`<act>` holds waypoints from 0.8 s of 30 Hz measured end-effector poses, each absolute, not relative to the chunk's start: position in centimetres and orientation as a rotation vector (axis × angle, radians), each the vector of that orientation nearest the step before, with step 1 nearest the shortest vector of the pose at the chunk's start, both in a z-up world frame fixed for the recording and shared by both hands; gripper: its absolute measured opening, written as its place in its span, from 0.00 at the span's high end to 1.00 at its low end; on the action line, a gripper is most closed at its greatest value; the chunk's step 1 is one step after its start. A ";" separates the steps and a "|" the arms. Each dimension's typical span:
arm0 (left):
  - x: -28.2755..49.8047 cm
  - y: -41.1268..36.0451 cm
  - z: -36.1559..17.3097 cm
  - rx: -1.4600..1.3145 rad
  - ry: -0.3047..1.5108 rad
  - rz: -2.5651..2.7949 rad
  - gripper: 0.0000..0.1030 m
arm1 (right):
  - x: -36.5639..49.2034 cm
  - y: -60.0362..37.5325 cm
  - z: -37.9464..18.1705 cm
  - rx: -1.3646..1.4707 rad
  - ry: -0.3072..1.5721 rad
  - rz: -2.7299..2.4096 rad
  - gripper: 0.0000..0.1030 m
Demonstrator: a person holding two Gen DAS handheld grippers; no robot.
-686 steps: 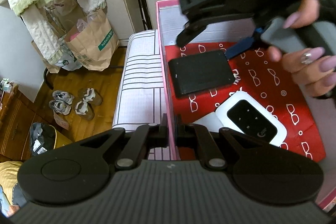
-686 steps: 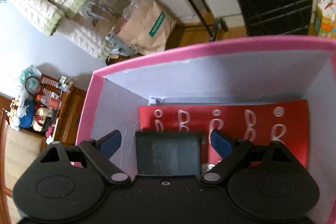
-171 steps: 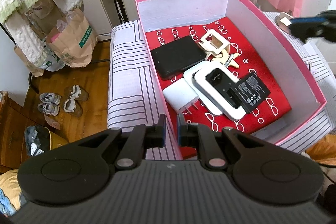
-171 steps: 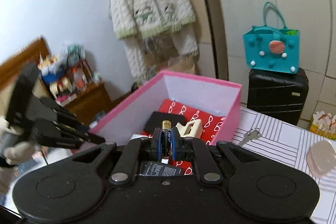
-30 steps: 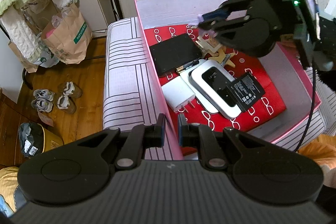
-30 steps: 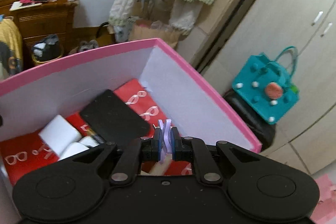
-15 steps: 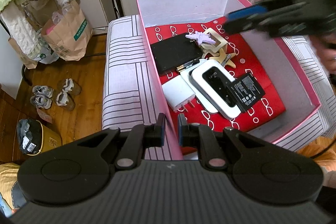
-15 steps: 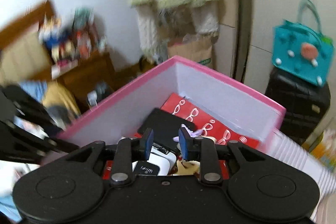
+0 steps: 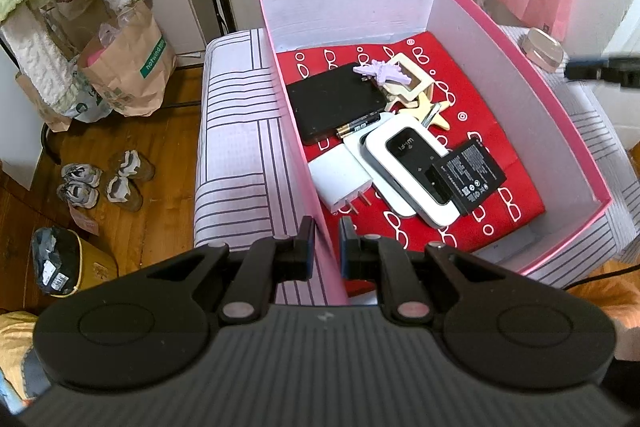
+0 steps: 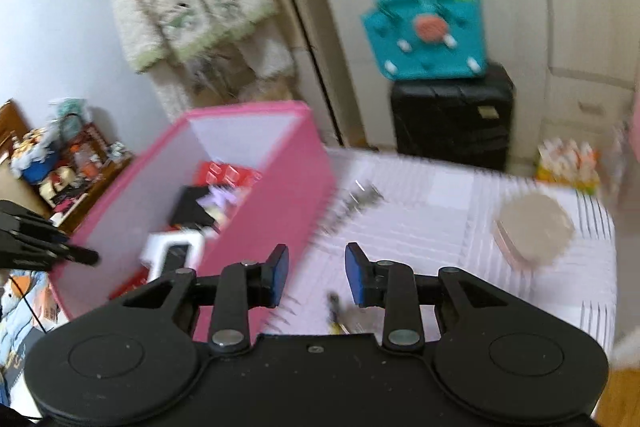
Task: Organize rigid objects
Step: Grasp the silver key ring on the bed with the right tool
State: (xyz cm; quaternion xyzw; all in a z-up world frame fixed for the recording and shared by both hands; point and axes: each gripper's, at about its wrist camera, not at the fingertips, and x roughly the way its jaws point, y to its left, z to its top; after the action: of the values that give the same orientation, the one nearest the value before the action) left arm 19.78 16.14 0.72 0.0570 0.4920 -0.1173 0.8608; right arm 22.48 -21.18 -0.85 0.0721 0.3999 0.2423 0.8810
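We held the pink box (image 9: 568,115) wall pinched in our left gripper (image 9: 325,245). Our right gripper (image 10: 316,273), fingers just parted and empty, swung toward the keys (image 10: 360,199) on the bench; grasping them seemed next.

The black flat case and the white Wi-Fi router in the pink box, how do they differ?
The matte black flat case is plain and lies bare-topped towards the far end of the pink box. The white Wi-Fi router has a glossy black face with lettering, lies nearer, and a black battery overlaps its corner. Both lie flat on the red liner.
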 end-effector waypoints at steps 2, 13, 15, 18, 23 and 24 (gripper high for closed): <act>19.7 16.5 0.7 0.095 1.025 -0.246 0.89 | 22.3 -21.7 -2.3 0.180 0.888 0.507 0.65; 19.9 16.3 0.8 0.093 1.039 -0.229 0.89 | 22.0 -20.0 -6.1 0.065 0.950 0.483 0.69; 19.8 16.3 0.7 0.091 1.039 -0.229 0.89 | 22.1 -19.6 -6.7 0.016 0.952 0.458 0.71; 19.9 16.3 0.7 0.091 1.039 -0.230 0.89 | 22.8 -19.5 -7.6 0.021 0.960 0.468 0.72; 19.9 16.3 0.7 0.087 1.044 -0.227 0.89 | 23.5 -19.0 -7.9 -0.007 0.918 0.466 0.72; 19.9 16.4 0.6 0.086 1.044 -0.226 0.89 | 23.4 -18.7 -8.0 -0.031 0.908 0.463 0.72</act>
State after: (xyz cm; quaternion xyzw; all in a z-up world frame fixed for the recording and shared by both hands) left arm 19.93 16.35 0.65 0.0409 0.4975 -0.1075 0.8598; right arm 23.38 -18.68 -7.97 -0.0147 0.4348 0.2217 0.8727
